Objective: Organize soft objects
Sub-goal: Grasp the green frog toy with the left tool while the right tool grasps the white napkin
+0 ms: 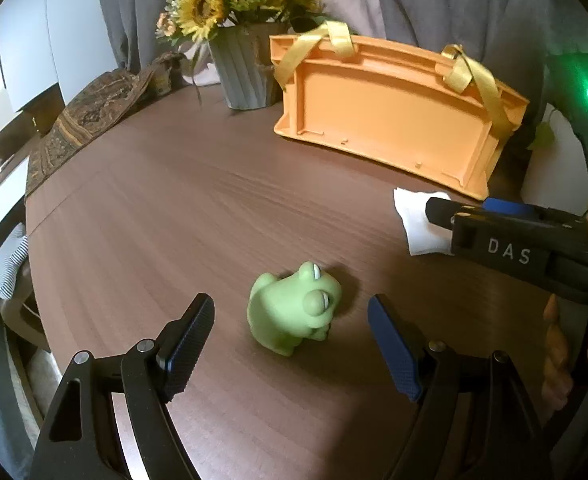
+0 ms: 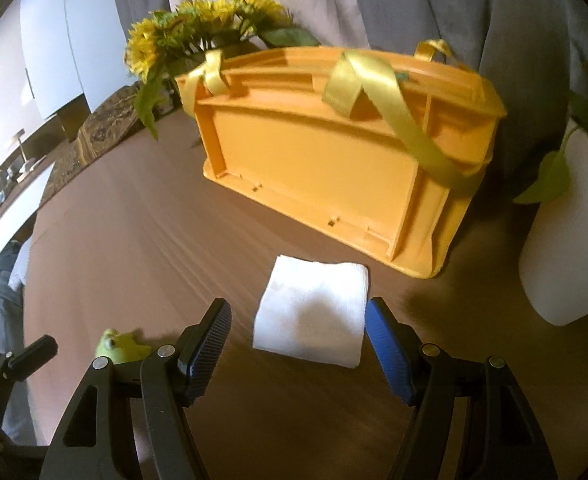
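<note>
A green soft frog toy [image 1: 294,310] sits on the brown table [image 1: 174,208], between the tips of my open, empty left gripper [image 1: 292,320]. A folded white cloth [image 2: 313,312] lies on the table just ahead of and between the tips of my open, empty right gripper [image 2: 297,320]. The cloth also shows in the left wrist view [image 1: 417,220], partly hidden by the right gripper [image 1: 445,212]. An orange plastic basket [image 1: 393,116] with yellow ribbon handles stands at the back of the table, also in the right wrist view [image 2: 333,160]. The frog peeks out at lower left [image 2: 120,346].
A grey pot of sunflowers [image 1: 246,68] stands left of the basket. A patterned runner [image 1: 94,112] lies along the table's far left edge. A white vase [image 2: 569,248] with green leaves stands right of the basket. The left gripper shows at far left [image 2: 34,354].
</note>
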Tool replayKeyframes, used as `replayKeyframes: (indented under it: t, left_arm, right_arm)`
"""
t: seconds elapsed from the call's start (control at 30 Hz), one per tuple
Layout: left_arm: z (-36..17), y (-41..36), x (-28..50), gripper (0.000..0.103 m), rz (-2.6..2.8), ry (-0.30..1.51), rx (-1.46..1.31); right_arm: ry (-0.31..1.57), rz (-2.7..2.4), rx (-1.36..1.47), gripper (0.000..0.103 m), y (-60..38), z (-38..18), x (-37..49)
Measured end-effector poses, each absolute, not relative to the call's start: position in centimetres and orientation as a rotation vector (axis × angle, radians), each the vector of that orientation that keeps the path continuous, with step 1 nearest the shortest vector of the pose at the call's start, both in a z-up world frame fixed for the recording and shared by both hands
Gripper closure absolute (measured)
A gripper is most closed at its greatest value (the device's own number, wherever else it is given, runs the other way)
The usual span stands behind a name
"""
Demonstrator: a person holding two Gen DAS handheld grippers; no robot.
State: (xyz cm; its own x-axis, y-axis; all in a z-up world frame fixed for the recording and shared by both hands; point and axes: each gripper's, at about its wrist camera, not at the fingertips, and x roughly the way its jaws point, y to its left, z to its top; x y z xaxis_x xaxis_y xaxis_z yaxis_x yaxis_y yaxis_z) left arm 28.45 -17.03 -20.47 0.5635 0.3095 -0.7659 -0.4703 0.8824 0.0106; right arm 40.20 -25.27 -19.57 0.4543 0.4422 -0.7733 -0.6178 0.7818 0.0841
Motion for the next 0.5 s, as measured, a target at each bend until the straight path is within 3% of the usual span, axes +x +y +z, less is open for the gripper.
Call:
replayKeyframes:
  t: [0.3, 0.5]
  left_arm:
    - [-22.1, -16.3, 29.4, 0.024, 0.470, 0.896, -0.204]
    - [-22.8, -15.8, 29.7, 0.031, 0.472, 0.913, -0.221]
  right_arm:
    - [0.943, 0.654, -0.233, 0.033, -24.6, -22.2, 41.6]
    - [0.971, 0.651, -0.237, 0.033, -24.0, -23.5, 42.2]
